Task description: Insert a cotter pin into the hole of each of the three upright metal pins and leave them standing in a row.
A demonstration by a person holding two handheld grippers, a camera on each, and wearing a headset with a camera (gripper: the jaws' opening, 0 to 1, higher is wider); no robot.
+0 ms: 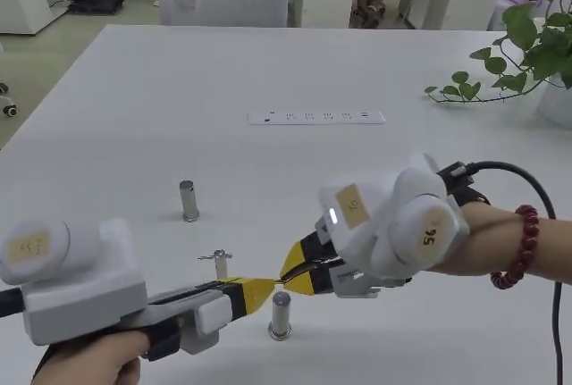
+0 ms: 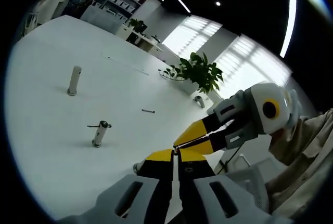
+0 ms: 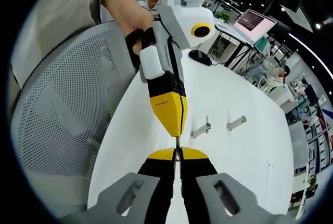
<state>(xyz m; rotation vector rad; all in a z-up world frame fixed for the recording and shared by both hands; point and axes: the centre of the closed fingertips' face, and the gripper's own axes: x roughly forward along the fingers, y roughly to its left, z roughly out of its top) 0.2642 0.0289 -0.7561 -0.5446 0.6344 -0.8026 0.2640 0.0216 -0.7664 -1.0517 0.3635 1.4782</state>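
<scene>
Item in hand: one cotter pin (image 1: 278, 284), thin and mostly hidden, bridging the small gap between my two tips at lower centre of the head view. Left tongs (image 1: 265, 288): pressed together, nipping one end. Right tongs (image 1: 289, 279): likewise closed to a point on the other end, as far as I can tell; the right gripper view shows the sliver between both yellow noses. Step, by my reckoning: passing or re-gripping the cotter pin just above the near pin (image 1: 281, 313), which stands upright directly below the tips, its hole not discernible. Middle pin (image 1: 221, 263), left of centre: upright, crossbar through it, counted done. Far pin (image 1: 188, 200), up and to the left: upright, bare. Tally: one of three fitted. Next move calls for one pair to let go and the other to level the cotter pin with the near pin's cross hole and push straight and lightly, since that pin stands free and a sideways nudge would likely topple it. In the way: both noses crowd the same spot over the near pin. Also listed: a thin loose piece (image 2: 148, 111) lying on the table (image 1: 134, 90) beyond the pins, possibly a spare cotter pin; power strip (image 1: 317, 118), upper centre; potted plant (image 1: 527, 46), upper right; mesh chair (image 3: 57, 104), left of the right gripper view.
</scene>
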